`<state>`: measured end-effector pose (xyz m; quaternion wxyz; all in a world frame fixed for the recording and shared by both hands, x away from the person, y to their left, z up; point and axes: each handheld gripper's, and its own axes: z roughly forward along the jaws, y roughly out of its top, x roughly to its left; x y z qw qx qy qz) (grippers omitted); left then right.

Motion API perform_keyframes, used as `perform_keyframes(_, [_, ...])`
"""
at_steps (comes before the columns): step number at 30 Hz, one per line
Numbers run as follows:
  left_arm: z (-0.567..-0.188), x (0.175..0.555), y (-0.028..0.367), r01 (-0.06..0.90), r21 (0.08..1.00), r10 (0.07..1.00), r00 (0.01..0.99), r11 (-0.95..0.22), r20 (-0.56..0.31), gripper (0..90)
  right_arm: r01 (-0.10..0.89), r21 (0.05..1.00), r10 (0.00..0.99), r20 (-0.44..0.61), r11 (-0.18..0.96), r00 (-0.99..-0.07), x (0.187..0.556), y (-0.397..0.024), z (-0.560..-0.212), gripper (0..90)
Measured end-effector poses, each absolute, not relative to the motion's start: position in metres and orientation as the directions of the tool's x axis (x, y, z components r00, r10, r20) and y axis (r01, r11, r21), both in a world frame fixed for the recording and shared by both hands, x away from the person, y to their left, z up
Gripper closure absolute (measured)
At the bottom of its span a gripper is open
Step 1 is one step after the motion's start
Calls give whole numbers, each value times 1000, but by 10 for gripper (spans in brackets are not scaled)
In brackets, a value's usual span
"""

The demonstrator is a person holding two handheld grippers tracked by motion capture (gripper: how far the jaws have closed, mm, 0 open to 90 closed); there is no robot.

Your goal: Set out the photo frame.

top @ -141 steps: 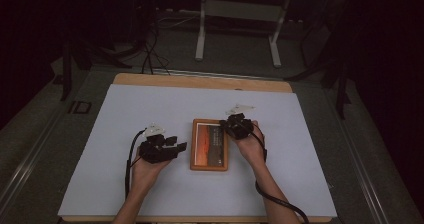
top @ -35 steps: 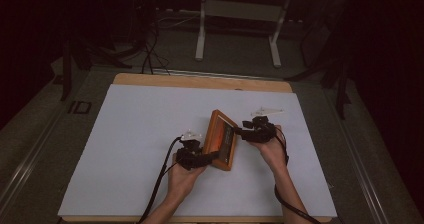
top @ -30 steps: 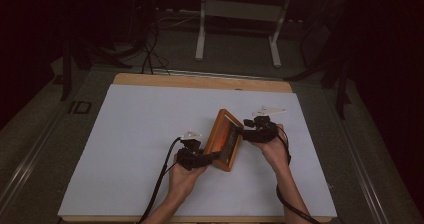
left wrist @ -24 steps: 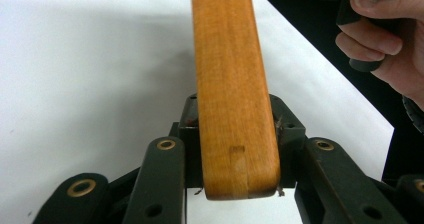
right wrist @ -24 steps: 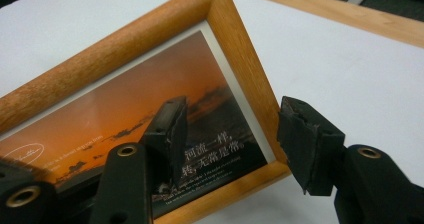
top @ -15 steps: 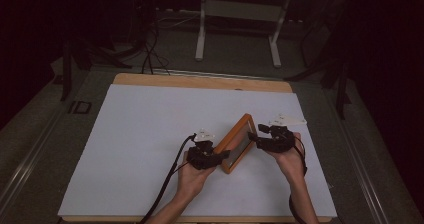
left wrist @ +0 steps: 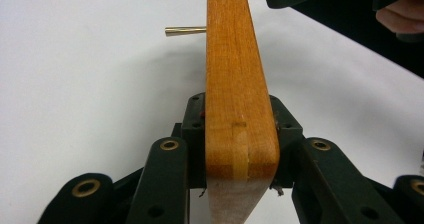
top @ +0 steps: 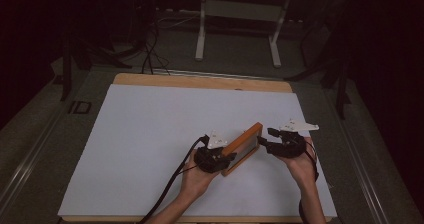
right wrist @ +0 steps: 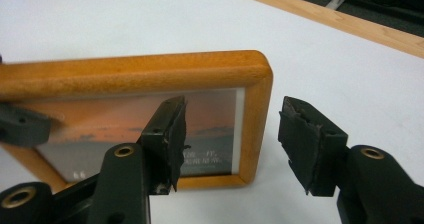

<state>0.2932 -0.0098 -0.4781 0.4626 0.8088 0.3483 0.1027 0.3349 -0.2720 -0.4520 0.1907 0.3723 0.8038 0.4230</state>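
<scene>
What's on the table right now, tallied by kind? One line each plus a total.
Wooden picture frame: 1
Brass-coloured pin sticking out of the frame's back: 1
Hand-held claws: 2, left claw shut on the frame's edge, right claw open beside the frame
White table cover: 1
Total: 5

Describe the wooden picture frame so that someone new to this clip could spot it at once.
On the white table, look near the front edge, between the two hands. The picture frame stands tilted on edge, clamped by the left gripper; its orange wood stands out against the black grippers.
</scene>
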Motion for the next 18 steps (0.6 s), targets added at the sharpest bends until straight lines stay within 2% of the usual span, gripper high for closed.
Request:
perform_keyframes(7, [-474, 300, -8, 432, 817, 624, 773, -383, -116, 693, 443, 812, 753, 6, 381, -658, 334, -279, -455, 433])
perform_keyframes(18, [-470, 308, -5, 413, 817, 595, 797, -403, -109, 692, 441, 807, 744, 3, 393, -668, 334, -279, -457, 433])
